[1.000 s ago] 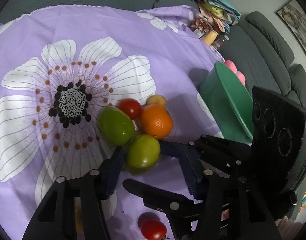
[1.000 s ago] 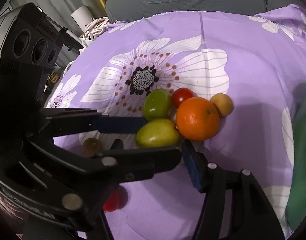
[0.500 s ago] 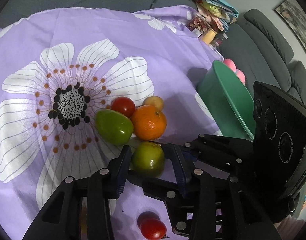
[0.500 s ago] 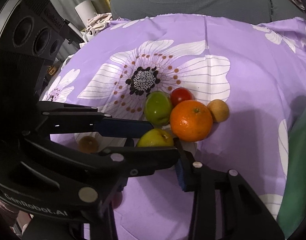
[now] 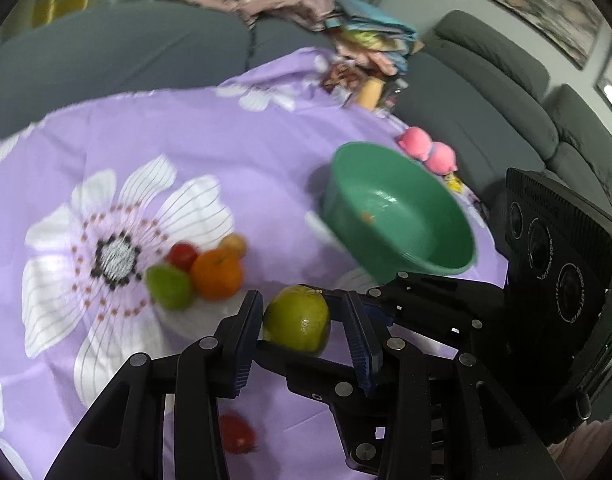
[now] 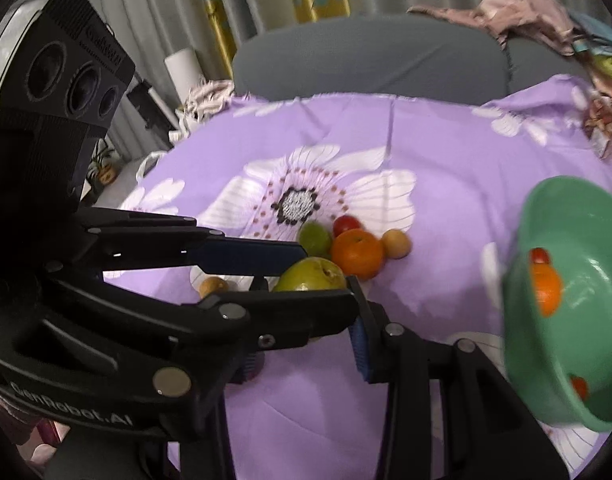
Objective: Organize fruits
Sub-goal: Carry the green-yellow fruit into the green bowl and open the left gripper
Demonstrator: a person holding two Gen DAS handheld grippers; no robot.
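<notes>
My left gripper [image 5: 302, 340] is shut on a green-yellow fruit [image 5: 298, 324], held above the purple flowered cloth [image 5: 226, 152]; it also shows in the right wrist view [image 6: 311, 276]. On the cloth lie a green fruit [image 5: 170, 286], a red tomato [image 5: 182, 256], an orange [image 5: 217, 274] and a small yellow fruit [image 5: 234, 245]. A green bowl [image 5: 401, 212] stands to the right and holds fruit [image 6: 545, 288]. My right gripper [image 6: 302, 356] is open and empty, just under the left one.
A red tomato [image 5: 236, 434] lies on the cloth below my left gripper. A small brown fruit [image 6: 213, 286] lies at the left. Pink toys [image 5: 427, 152] sit behind the bowl. A grey sofa [image 5: 505, 92] with piled clothes [image 5: 306, 4] surrounds the cloth.
My left gripper closed on the green-yellow fruit and lifted it off the cloth, away from the pile. Both views rose and the bowl came into fuller view.
</notes>
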